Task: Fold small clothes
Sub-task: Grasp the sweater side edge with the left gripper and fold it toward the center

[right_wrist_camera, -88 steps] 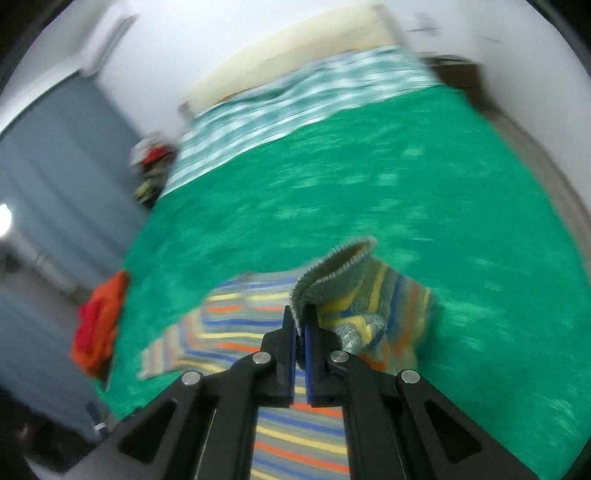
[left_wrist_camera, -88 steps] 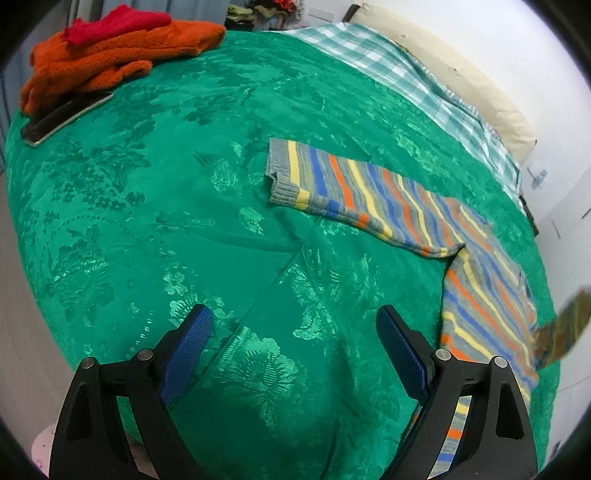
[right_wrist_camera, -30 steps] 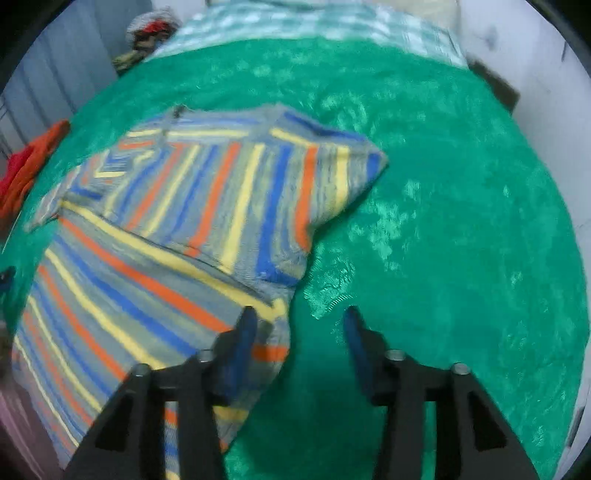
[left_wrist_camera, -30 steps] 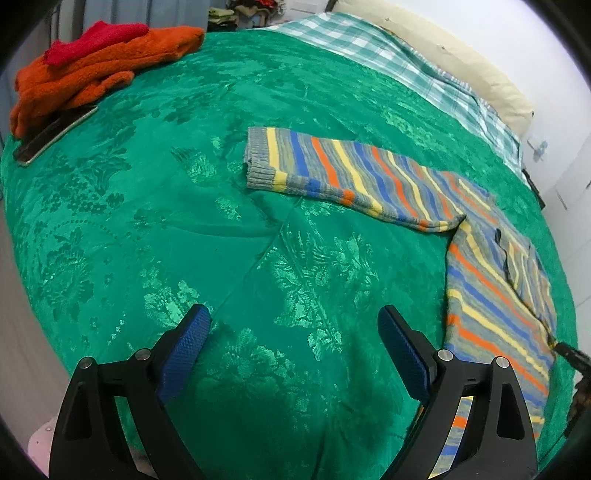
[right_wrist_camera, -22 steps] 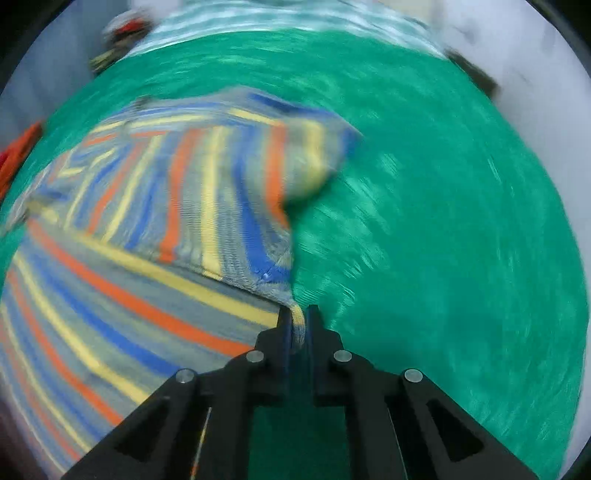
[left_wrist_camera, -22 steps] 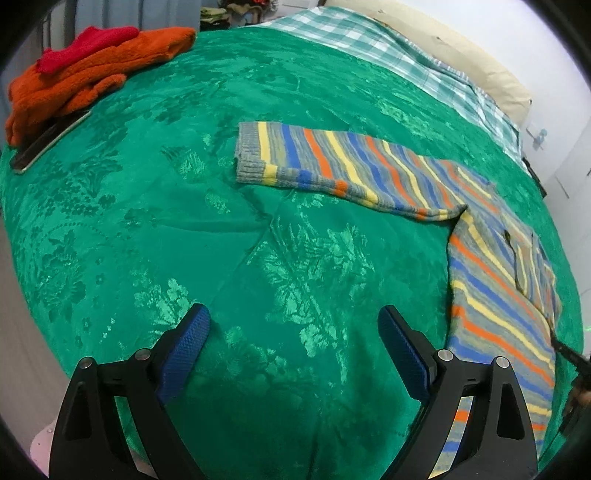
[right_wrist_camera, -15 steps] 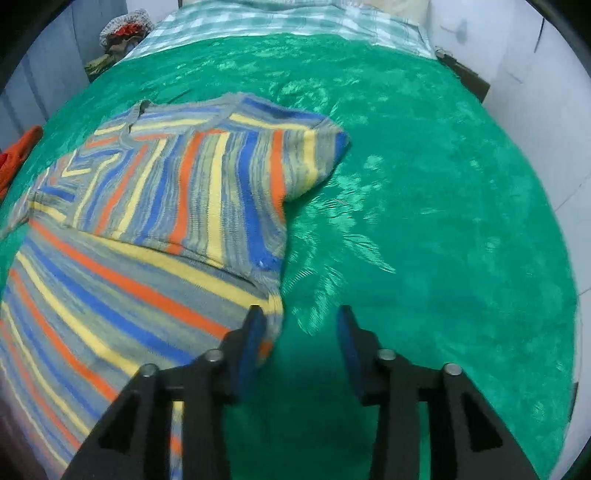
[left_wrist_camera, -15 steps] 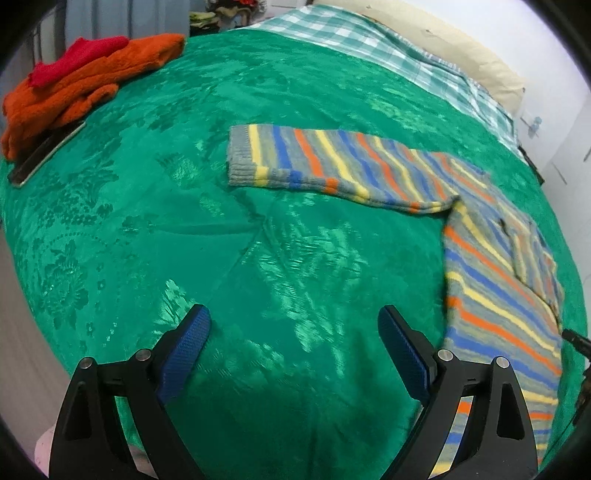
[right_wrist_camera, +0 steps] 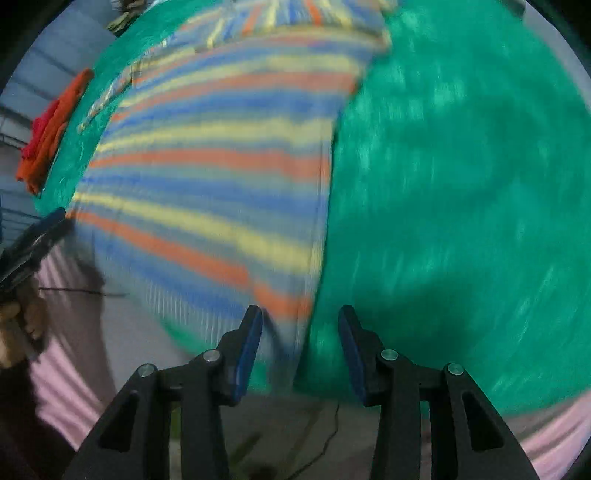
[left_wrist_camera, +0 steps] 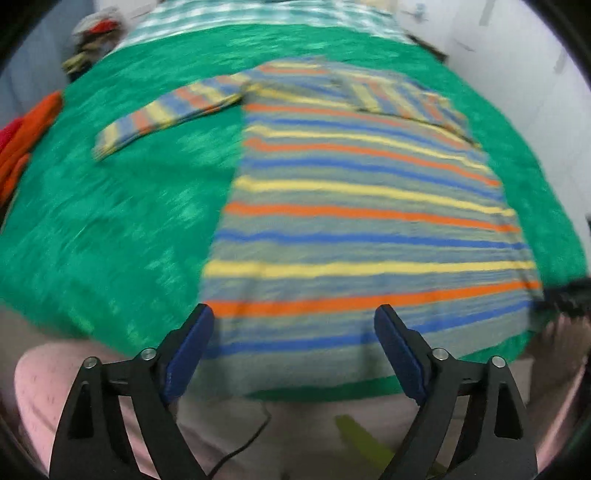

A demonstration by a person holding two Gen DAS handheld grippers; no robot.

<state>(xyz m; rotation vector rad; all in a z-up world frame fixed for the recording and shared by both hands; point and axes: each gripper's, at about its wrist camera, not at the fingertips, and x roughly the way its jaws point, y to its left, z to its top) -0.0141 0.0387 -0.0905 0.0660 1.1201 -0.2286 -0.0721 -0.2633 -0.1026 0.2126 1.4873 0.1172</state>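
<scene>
A striped sweater (left_wrist_camera: 362,206) in grey, blue, yellow and orange lies flat on the green bedspread (left_wrist_camera: 110,206). One sleeve is folded across its chest; the other sleeve (left_wrist_camera: 166,114) stretches out to the left. My left gripper (left_wrist_camera: 293,350) is open and empty, just above the sweater's hem at the bed's near edge. My right gripper (right_wrist_camera: 299,343) is open and empty over the hem's right corner, with the sweater (right_wrist_camera: 207,177) ahead on the left. Both views are motion-blurred.
Orange and red folded clothes (left_wrist_camera: 22,136) lie at the bed's left edge, also in the right wrist view (right_wrist_camera: 51,125). A checked blanket (left_wrist_camera: 258,14) covers the far end. The person's pink clothing (left_wrist_camera: 44,387) and a thin cable (left_wrist_camera: 243,443) are below the bed edge.
Both grippers have swung toward the sweater's hem at the bed's near edge. The right gripper, briefly shut earlier, is open. The sweater lies as before, one sleeve folded in.
</scene>
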